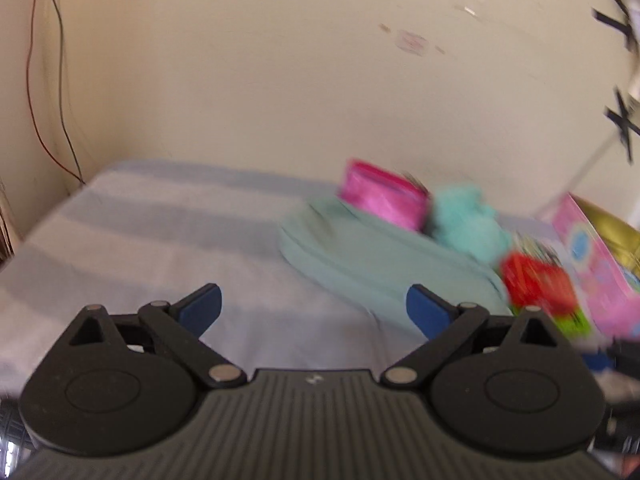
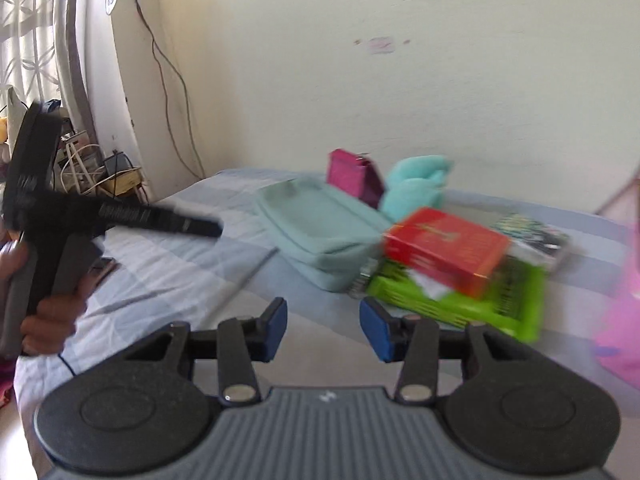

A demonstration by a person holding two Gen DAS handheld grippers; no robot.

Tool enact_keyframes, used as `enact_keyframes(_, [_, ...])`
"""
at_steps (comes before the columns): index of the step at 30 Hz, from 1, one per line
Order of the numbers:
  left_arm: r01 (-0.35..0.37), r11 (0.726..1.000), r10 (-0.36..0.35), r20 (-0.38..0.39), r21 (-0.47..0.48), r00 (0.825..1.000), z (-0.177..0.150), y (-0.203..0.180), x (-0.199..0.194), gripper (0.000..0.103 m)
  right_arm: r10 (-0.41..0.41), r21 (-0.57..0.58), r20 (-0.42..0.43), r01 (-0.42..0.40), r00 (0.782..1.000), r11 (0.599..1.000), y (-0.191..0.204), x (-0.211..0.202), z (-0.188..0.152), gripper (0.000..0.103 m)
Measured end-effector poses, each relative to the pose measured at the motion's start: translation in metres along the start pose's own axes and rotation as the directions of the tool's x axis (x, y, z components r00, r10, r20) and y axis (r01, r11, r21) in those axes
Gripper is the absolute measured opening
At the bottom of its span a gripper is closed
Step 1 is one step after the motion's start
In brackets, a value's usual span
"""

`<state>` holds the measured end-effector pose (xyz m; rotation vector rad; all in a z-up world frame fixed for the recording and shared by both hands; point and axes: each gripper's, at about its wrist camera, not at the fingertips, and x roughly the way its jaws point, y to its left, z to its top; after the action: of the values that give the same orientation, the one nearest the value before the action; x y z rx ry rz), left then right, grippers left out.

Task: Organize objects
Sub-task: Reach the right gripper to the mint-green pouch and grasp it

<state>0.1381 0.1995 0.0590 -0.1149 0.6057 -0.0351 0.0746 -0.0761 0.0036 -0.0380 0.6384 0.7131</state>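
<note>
Both tongs are empty, with their blue pads spread apart; the left tongs (image 1: 313, 309) gape wider than the right tongs (image 2: 323, 322). Neither touches anything on the bed (image 2: 192, 272).

The clutter sits ahead and to the right of both. In the right wrist view the red box (image 2: 444, 250) lies just beyond the right pad, stacked on a green book (image 2: 516, 300), and its long axis runs slantwise from near-left to far-right across the line of the tongs. Touching the stack on its left is the pale teal pouch (image 2: 320, 232), nearly straight ahead of the right tongs, with its long side angled away to the far left. Behind it stand a magenta pouch (image 2: 352, 178) and a fluffy teal toy (image 2: 416, 186).

From the left tongs the same teal pouch (image 1: 372, 256) lies ahead-right and the red box (image 1: 536, 284) far right, by the edge of the frame. The right tongs look the nearer to the box; taking it would probably need a turn of the wrist so the pads close across its short side.
</note>
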Motion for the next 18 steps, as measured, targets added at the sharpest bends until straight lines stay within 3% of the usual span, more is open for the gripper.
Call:
enact_keyframes(3, [0.021, 1.000, -0.021, 0.009, -0.002, 1.000, 0.033, 0.017, 0.029, 0.101, -0.007, 0.043, -0.008, 0.007, 1.000, 0.999, 0.002, 0.021, 0.009, 0.045])
enact_keyframes(7, [0.024, 0.999, -0.024, -0.026, 0.022, 0.999, 0.051, 0.023, 0.075, 0.103, -0.049, 0.046, -0.006, 0.049, 0.999, 0.998, -0.001, 0.041, 0.020, 0.052])
enact_keyframes(10, [0.022, 0.998, -0.018, -0.068, 0.051, 0.998, 0.050, 0.023, 0.106, 0.103, -0.088, 0.004, -0.022, 0.088, 0.996, 0.996, -0.001, 0.057, 0.022, 0.060])
enact_keyframes(12, [0.041, 0.998, -0.036, -0.111, 0.038, 0.993, 0.045, 0.024, 0.123, 0.103, -0.113, -0.040, -0.025, 0.112, 0.993, 0.993, 0.003, 0.065, 0.021, 0.075])
enact_keyframes(15, [0.076, 0.997, -0.072, -0.195, 0.009, 0.978, 0.034, 0.021, 0.142, 0.103, -0.180, -0.141, -0.017, 0.175, 0.984, 0.974, 0.013, 0.074, 0.014, 0.077])
enact_keyframes(16, [0.071, 0.997, -0.069, -0.188, 0.006, 0.980, 0.030, 0.019, 0.142, 0.101, -0.200, -0.173, -0.008, 0.196, 0.980, 0.965, 0.016, 0.076, 0.012, 0.077])
enact_keyframes(18, [0.110, 0.994, -0.106, -0.171, 0.013, 0.980, 0.028, 0.014, 0.134, 0.081, -0.227, -0.217, 0.007, 0.223, 0.974, 0.950, 0.021, 0.079, 0.007, 0.078])
